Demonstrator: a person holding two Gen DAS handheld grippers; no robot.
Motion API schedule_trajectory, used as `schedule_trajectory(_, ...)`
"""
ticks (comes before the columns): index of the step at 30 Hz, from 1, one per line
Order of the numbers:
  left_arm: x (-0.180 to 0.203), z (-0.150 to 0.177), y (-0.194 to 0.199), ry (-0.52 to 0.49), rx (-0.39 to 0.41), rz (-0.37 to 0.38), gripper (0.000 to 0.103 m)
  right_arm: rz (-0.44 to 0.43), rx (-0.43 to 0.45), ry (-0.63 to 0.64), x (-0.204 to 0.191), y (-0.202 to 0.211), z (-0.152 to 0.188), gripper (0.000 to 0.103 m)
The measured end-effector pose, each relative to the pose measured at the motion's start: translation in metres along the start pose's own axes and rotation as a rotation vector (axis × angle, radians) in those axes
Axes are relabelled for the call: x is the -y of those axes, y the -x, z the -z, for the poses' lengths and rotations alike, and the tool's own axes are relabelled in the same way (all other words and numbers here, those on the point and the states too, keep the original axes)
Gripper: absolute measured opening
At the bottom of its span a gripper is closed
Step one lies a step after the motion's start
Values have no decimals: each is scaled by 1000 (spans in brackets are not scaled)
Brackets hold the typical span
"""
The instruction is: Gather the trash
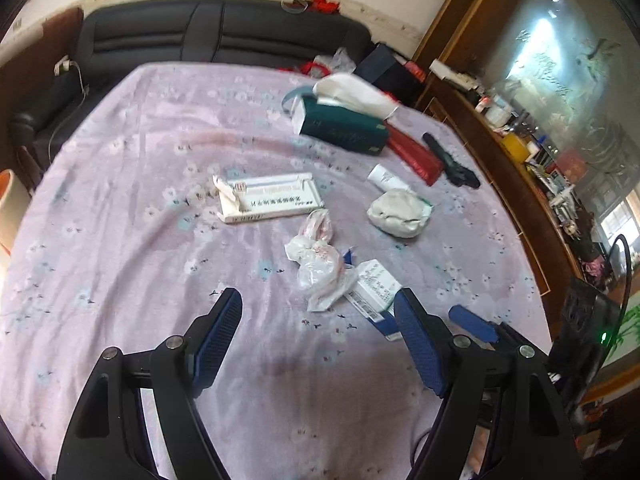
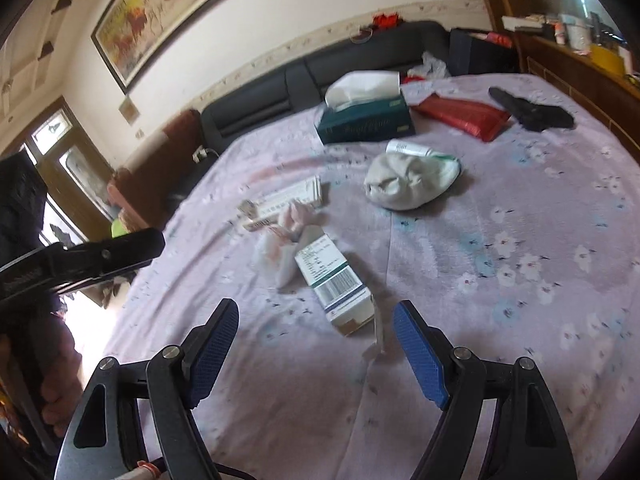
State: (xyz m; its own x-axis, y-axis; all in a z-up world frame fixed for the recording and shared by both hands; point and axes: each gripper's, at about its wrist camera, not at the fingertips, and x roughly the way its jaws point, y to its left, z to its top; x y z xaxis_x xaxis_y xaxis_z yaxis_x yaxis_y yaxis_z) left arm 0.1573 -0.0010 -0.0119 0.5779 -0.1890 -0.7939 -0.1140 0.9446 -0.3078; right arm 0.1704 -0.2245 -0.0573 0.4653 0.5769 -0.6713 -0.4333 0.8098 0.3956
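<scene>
Lilac floral bedspread – dark headboard behind, crumpled bag mid-bed.

A: Print on flat white box: too blurred to read. Small carton partly hidden behind gripper finger.
B: Shelf clutter too small to tell. Orange-rimmed thing cut off by edge.
</scene>
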Motion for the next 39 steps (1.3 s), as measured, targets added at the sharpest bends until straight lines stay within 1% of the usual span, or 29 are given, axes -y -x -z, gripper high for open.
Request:
schedule_trajectory(2, -4, -6, -13, 11, -7, -24, 77, 58, 3, 35, 0, -14, -2, 83)
schedule_trajectory(3, -6, -9, -20, 19, -20, -33, 77, 65, -6, 33, 2, -21, -3, 82)
schedule_trajectory(5, -8, -15, -36, 25, -57, -29, 77, 30, -32, 30, 2, -32, -6, 78)
schedule_trajectory(6, -9, -17, -43, 27, -66, -33, 77, 35, -36, 46, 1, -37, -6, 78)
schedule_trajectory(7, -8, -19, -52, 22, -73, -51, 77, 54, -48, 64, -1, -42, -6, 74)
schedule_trajectory(8, -7, -20, -56, 19, -81, -56, 75, 58, -60, 66, -1, -45, -6, 65)
schedule_trajectory(9, -5, -21, -61, 20, -91, -47, 73, 56, -66, 58, 0, -47, -5, 58)
schedule_trajectory(10, -3, -22, -67, 16, -99, -31, 73, 60, -69, 50, 1, -46, -4, 41)
schedule_trajectory(11, -2, -22, -71, 12, -106, -30, 70, 61, -69, 41, 2, -45, -2, 36)
schedule_trajectory(12, 1, -22, -78, 5, -119, -39, 60, 44, -62, 27, 4, -40, 0, 30)
schedule_trajectory(13, 3, -21, -85, -3, -134, -51, 54, 39, -56, 18, 5, -35, 2, 22)
schedule_trajectory(14, 5, -21, -90, -7, -146, -52, 44, 46, -48, 1, 7, -29, 5, 12)
schedule_trajectory(15, 5, -20, -95, -4, -161, -46, 35, 49, -45, -13, 9, -24, 6, 9)
schedule_trajectory(16, 6, -19, -98, -2, -170, -39, 33, 45, -34, -34, 11, -17, 9, 8)
schedule_trajectory(19, 5, -18, -92, 5, -138, -50, 28, 36, -10, -44, 9, -3, 14, 9)
schedule_trajectory(20, 4, -18, -88, 10, -126, -46, 27, 41, -4, -34, 7, -2, 14, 14)
schedule_trajectory(21, 1, -18, -83, 20, -113, -45, 26, 50, -4, -29, 5, -2, 13, 24)
schedule_trajectory(22, -2, -17, -79, 27, -104, -49, 26, 61, -6, -17, 3, -5, 12, 54)
schedule_trajectory(23, -5, -17, -75, 31, -97, -55, 26, 66, -2, 0, 0, -9, 10, 77)
schedule_trajectory(24, -9, -16, -70, 37, -90, -58, 25, 75, -2, 16, -3, -14, 8, 78)
schedule_trajectory(26, -18, -12, -60, 58, -86, -66, 25, 102, -28, 39, -7, -29, 4, 76)
schedule_trajectory(27, -21, -11, -55, 68, -83, -70, 25, 105, -50, 34, -6, -40, 2, 73)
schedule_trajectory(29, -28, -7, -44, 84, -72, -67, 25, 91, -82, 22, -5, -53, -1, 61)
schedule_trajectory(30, -29, -5, -39, 88, -64, -61, 25, 111, -101, 39, -8, -61, -2, 54)
schedule_trajectory(31, -30, -3, -34, 87, -57, -59, 25, 130, -108, 44, -9, -65, -1, 41)
schedule_trajectory(33, -27, 4, -19, 78, -34, -53, 25, 145, -109, 31, -11, -65, 0, 40)
schedule_trajectory(36, -16, 19, 5, 54, 5, -22, 25, 112, -66, -29, -12, -41, 6, 40)
schedule_trajectory(37, -10, 24, 12, 41, 16, -12, 25, 104, -41, -39, -16, -27, 10, 40)
schedule_trajectory(39, 5, 39, 31, 2, 41, 12, 25, 120, 13, -54, -26, 8, 19, 40)
